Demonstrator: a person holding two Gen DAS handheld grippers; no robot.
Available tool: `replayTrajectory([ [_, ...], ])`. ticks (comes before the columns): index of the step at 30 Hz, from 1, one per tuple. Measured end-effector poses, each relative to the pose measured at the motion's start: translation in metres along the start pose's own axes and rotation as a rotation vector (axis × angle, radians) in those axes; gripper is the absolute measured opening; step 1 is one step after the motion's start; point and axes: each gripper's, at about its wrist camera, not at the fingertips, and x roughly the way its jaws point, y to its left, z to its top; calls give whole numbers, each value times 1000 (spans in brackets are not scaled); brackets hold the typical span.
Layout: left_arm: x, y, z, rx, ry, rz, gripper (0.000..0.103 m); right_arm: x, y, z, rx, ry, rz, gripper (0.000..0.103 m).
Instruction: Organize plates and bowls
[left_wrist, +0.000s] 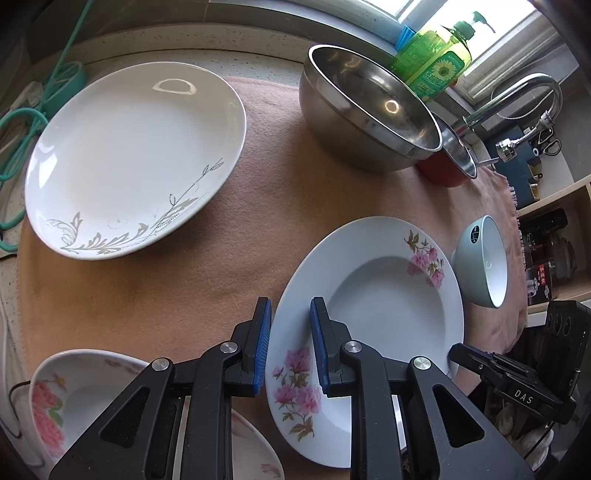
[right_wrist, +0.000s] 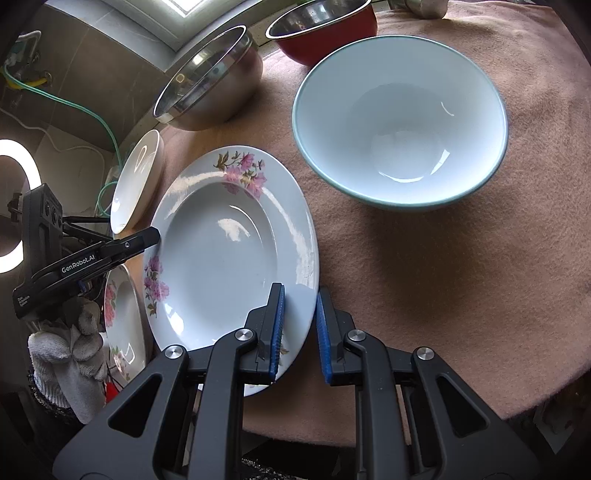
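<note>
Both pairs of fingers grip the same flowered deep plate (right_wrist: 221, 258) by opposite edges of its rim. One blue pad of the left gripper (left_wrist: 290, 347) lies on top of the rim and the other sits outside its edge, so the left fingers stand narrow, clamped on the rim beside a pink flower print. On the far side, the right gripper (right_wrist: 299, 332) holds the rim the same way, one pad over the rim and the other just outside it, also narrow and pressing. Seen from the right wrist, the plate looks tilted, its left edge over another flowered plate (right_wrist: 122, 325), with the peach cloth (right_wrist: 424, 295) on the worktop beneath it. A pale blue bowl (right_wrist: 400, 122) stands upright on the cloth just beyond the plate. Farther back sit a large steel bowl (left_wrist: 369, 118) and, touching it, a red bowl with a steel lining (right_wrist: 325, 29). A big white plate with a grey leaf pattern (left_wrist: 136, 158) lies on the cloth, well apart from the held plate. A gloved hand (right_wrist: 70, 354) carries the left gripper.
</note>
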Motion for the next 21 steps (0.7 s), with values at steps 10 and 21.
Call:
replayTrajectory([
  [10,0,-10,-17,8,6,1,20,5,4,0,-1,9,-7,17],
  [21,-2,-16,-31,16,13,-1,20,15,8,2,-1,17,-10,18],
])
